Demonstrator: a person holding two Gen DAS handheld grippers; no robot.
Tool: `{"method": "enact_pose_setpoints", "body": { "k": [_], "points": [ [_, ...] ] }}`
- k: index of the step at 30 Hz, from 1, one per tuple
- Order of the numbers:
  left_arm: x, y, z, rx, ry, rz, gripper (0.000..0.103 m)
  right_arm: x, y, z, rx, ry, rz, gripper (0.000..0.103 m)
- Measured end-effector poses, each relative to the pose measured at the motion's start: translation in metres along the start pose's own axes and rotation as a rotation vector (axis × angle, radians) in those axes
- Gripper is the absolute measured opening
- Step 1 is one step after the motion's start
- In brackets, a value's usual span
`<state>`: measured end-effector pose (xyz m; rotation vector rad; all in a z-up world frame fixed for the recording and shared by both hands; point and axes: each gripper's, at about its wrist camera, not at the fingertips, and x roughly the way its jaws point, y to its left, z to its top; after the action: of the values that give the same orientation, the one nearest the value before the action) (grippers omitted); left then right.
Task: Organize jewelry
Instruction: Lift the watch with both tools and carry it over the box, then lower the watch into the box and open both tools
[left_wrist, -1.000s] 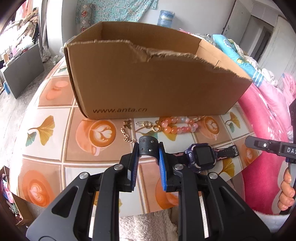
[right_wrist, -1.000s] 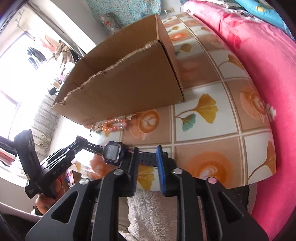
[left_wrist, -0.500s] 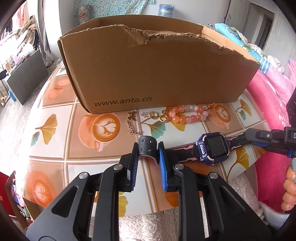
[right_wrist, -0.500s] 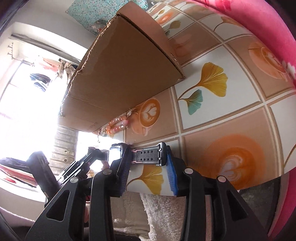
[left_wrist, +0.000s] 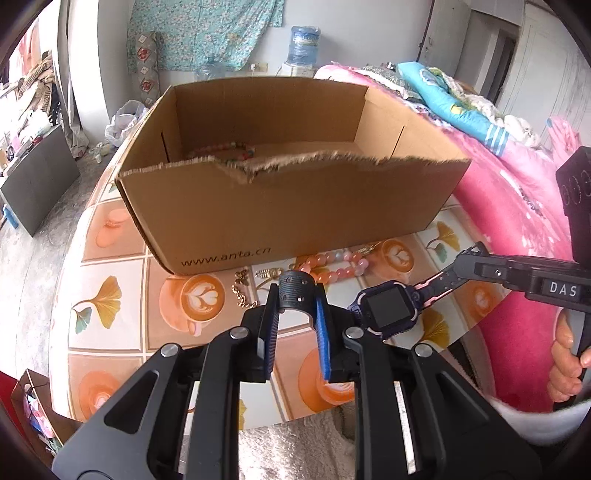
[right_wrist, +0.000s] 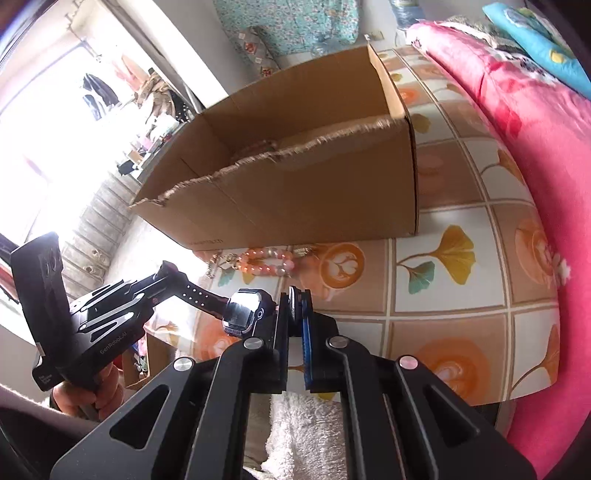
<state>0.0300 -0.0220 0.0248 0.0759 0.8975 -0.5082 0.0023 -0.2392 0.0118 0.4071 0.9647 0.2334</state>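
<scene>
Holding one strap end of the watch (left_wrist: 386, 308) between its blue pads, my left gripper (left_wrist: 297, 299) is clamped on the looped band, with the watch face at about 3 o'clock of the jaws, clear of the tabletop. My right gripper (right_wrist: 295, 295) has its jaws pressed nearly together on the opposite strap end, so the watch (right_wrist: 243, 312) hangs stretched between the two tools (its face sits at 9 o'clock of the right jaws). At 12 o'clock of both grippers stands the cardboard box (left_wrist: 280, 206), open-topped with a torn front edge; a beaded bracelet (left_wrist: 221, 150) lies inside, partly hidden by the wall. A pink bead bracelet (left_wrist: 334, 264) and a small gold chain (left_wrist: 242, 293) rest on the patterned table (left_wrist: 110, 295), just before the box front.
</scene>
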Motion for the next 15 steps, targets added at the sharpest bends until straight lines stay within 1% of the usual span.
{"method": "enact_pose_setpoints", "body": {
  "k": [3,5,7,9,12,15],
  "points": [
    [-0.029,0.002,0.023,-0.004,-0.052,-0.067,0.017,-0.026,0.015,0.02,-0.055,-0.045,0.034,0.006],
    [-0.046,0.003,0.046,-0.002,-0.094,-0.098,0.017,-0.047,0.023,0.042,-0.099,-0.095,0.062,0.006],
    [-0.054,0.004,0.069,0.008,-0.13,-0.107,0.017,-0.061,0.026,0.066,-0.137,-0.139,0.083,0.006],
    [-0.049,0.005,0.097,0.019,-0.147,-0.103,0.017,-0.065,0.022,0.094,-0.161,-0.158,0.105,0.006],
    [-0.019,0.007,0.137,0.022,-0.106,-0.061,0.017,-0.046,0.01,0.14,-0.164,-0.123,0.106,0.006],
    [0.025,0.016,0.173,-0.022,0.004,-0.066,0.017,-0.012,-0.002,0.18,-0.146,-0.036,0.11,0.006]
  ]
}}
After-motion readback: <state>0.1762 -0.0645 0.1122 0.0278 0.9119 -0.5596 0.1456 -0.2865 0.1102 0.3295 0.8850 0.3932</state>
